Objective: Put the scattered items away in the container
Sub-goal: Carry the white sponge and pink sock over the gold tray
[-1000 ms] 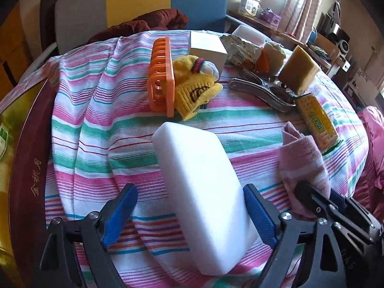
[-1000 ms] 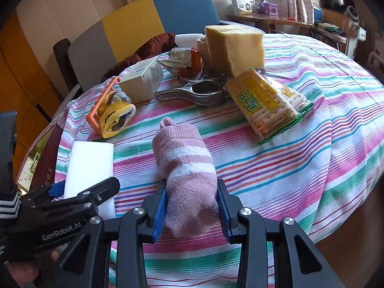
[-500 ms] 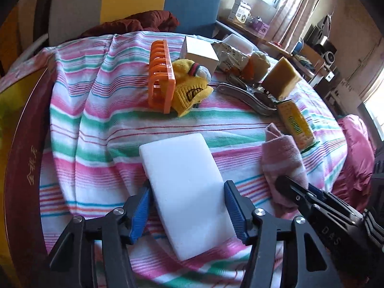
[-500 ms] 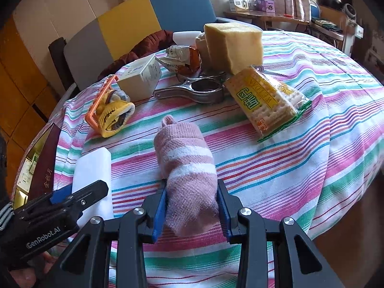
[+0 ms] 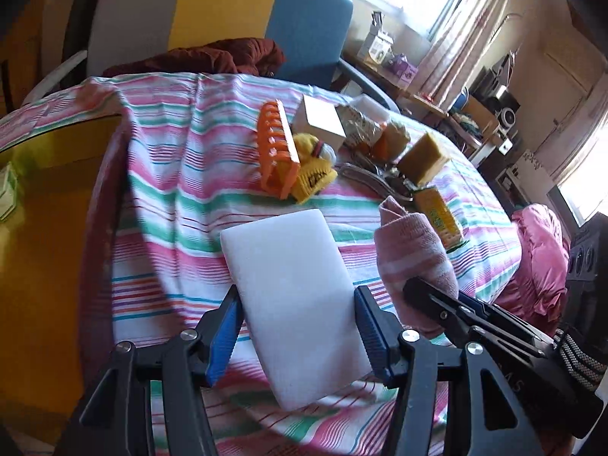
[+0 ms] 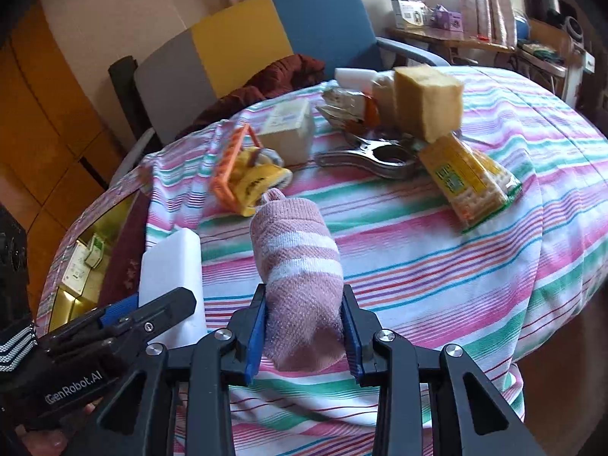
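Observation:
My left gripper (image 5: 296, 292) is shut on a white foam block (image 5: 281, 250), which it holds tilted above the striped tablecloth (image 5: 182, 174). Beside it on the right, my right gripper (image 6: 304, 292) grips a rolled pink sock (image 6: 292, 235); its jaws are still closing and the pads press into the fabric. The container, a gold tin with a dark red rim (image 5: 110, 209), lies at the left table edge with small white-green packets inside. From the right wrist view the left gripper (image 6: 152, 311), the block (image 6: 171, 266) and the tin (image 6: 125, 235) appear at lower left.
Farther back lie an orange rack (image 5: 275, 148), a yellow knit glove (image 5: 313, 174), a white box (image 5: 321, 121), a metal clamp tool (image 6: 372, 159), a yellow sponge (image 6: 425, 102) and a cracker pack (image 6: 471, 182). A multicoloured chair (image 5: 228, 11) stands behind the table.
The left jaws closed from wide apart onto the white block. Both grippers then rose off the cloth with block and sock, and the left view swung toward the tin.

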`<state>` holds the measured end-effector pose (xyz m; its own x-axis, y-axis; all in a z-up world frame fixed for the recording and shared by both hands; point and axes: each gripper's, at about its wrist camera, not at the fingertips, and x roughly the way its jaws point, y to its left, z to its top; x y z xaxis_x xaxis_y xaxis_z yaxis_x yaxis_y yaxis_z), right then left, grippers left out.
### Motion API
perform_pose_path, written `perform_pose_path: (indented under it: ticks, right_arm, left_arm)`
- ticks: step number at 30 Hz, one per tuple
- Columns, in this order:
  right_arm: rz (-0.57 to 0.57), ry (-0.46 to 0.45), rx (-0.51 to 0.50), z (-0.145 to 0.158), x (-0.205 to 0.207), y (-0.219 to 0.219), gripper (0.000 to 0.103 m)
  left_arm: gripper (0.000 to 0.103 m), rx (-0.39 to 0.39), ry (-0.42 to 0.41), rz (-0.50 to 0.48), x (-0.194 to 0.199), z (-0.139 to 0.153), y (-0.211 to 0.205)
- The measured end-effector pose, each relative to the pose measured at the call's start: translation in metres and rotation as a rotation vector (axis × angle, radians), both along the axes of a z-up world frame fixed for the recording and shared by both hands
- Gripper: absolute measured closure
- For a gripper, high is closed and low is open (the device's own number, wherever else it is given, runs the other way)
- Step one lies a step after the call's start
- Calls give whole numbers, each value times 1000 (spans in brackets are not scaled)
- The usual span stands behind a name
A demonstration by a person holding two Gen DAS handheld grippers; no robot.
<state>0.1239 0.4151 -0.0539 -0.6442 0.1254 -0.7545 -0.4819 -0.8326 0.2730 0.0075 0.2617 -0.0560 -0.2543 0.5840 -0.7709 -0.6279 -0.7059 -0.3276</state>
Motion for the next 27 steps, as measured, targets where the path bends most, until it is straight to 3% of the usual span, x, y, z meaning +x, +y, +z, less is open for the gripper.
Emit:
perform_pose_path:
  ticks: [13,21,27]
  right_arm:
    - [205,55,-26,39,-48,-91,67]
    - [385,25,-65,39,-113,-170,67]
    - [467,-49,-127,19,-157,-220,67]
  left_arm:
    - [44,73,15,141,-25,35,-111]
    - [44,8,11,313,-65,23,-205]
    - [42,-96,-14,359,-99,3,-252]
